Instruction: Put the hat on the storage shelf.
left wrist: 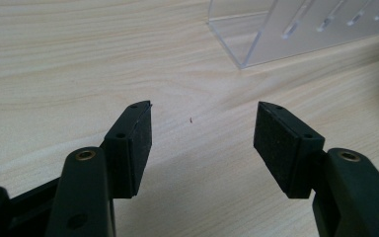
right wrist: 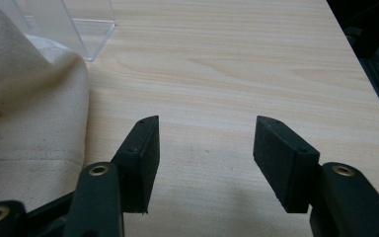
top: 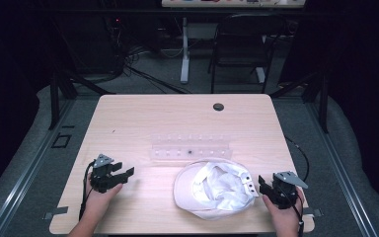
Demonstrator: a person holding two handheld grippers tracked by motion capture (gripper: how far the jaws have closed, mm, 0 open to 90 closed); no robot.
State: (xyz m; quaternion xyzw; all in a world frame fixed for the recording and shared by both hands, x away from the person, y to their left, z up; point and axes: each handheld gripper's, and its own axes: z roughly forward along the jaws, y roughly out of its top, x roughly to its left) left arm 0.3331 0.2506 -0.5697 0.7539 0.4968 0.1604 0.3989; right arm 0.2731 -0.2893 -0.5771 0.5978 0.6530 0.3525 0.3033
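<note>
A white cap (top: pixel 212 190) lies upside down on the front middle of the wooden table (top: pixel 143 118). Just behind it stands a clear plastic rack (top: pixel 190 147) with small pegs. My left gripper (top: pixel 124 176) rests at the front left of the table, open, with bare wood between its pads (left wrist: pixel 138 143); the rack's corner (left wrist: pixel 256 34) shows ahead of it. My right gripper (top: pixel 262 187) sits at the front right, open and holding nothing, just to the right of the cap. Its own view has the cap's cloth (right wrist: pixel 24 113) beside the left pad (right wrist: pixel 145 158).
A round cable hole (top: pixel 218 106) is in the table's far side. The table's right edge (right wrist: pixel 360 69) runs close beside the right gripper. Behind the table stand a dark folding chair (top: pixel 242 44), a desk leg (top: pixel 184 49) and floor cables.
</note>
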